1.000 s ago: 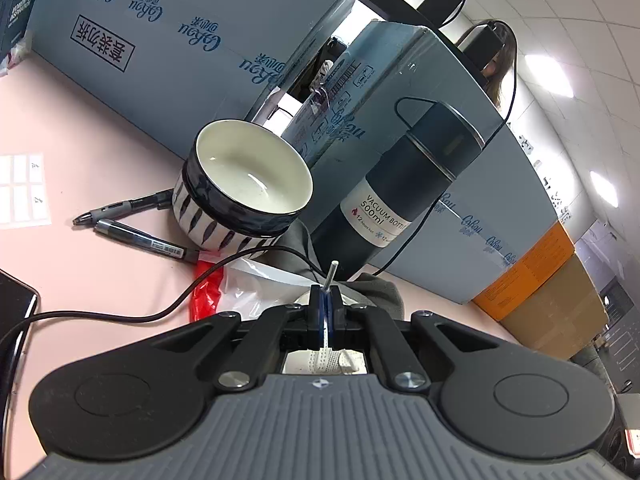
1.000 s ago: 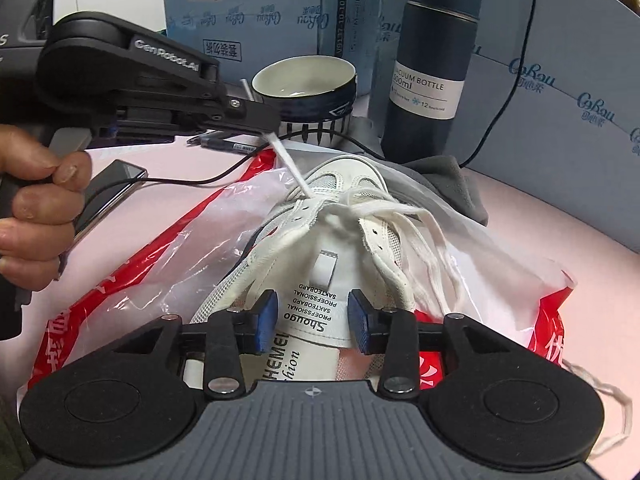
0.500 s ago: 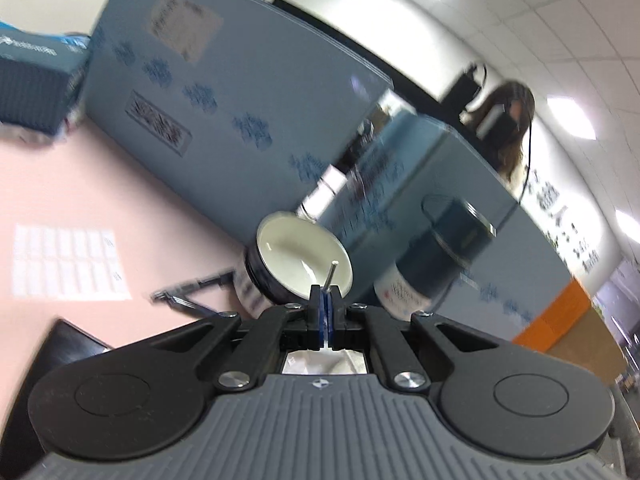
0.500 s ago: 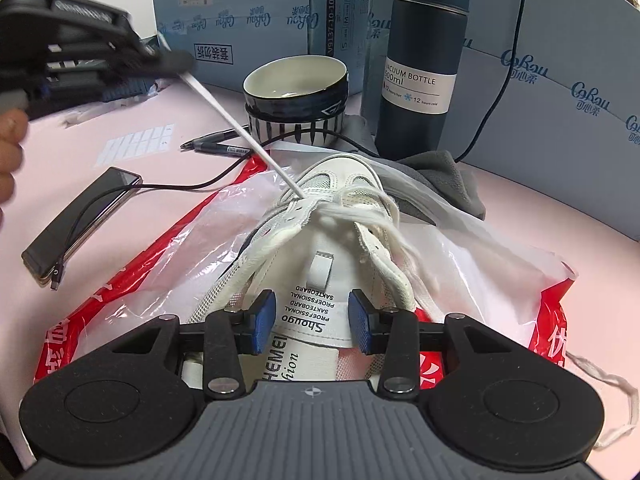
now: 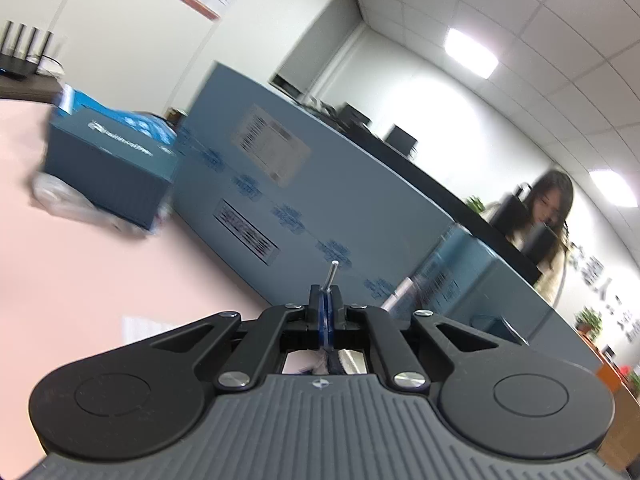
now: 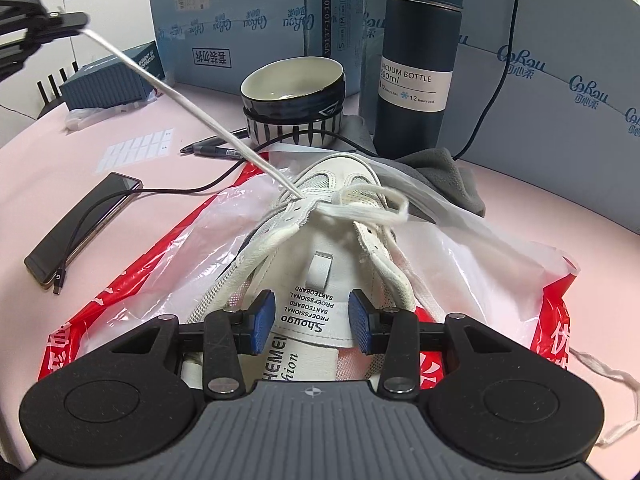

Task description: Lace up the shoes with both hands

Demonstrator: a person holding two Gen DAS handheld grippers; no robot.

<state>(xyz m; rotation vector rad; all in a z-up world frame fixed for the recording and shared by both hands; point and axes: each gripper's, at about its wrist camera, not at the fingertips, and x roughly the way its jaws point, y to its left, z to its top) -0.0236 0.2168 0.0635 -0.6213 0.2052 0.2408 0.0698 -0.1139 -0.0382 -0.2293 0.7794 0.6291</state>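
A white sneaker [image 6: 340,184] lies on a red and clear plastic bag [image 6: 140,280], toe pointing away. My right gripper [image 6: 312,316] sits over the shoe's opening, its blue pads closed on either side of the tongue [image 6: 316,276]. My left gripper [image 6: 68,20] is raised at the upper left, shut on the lace end; the aglet [image 5: 331,274] sticks out past its fingertips [image 5: 325,292]. From it the white lace [image 6: 180,96] runs taut down to an eyelet on the shoe's left flap. A loose loop of lace bunches across the eyelets.
Behind the shoe stand a striped bowl [image 6: 294,96], a dark vacuum bottle [image 6: 420,64] and blue cartons [image 6: 240,20]. A phone [image 6: 80,228] with a cable, pens [image 6: 216,148] and a grey cloth [image 6: 448,176] lie on the pink table. A person [image 5: 548,216] sits beyond the cartons.
My left gripper has risen and swung away to the upper left with the lace end, drawing the lace out long and taut. The right gripper has stayed on the tongue.
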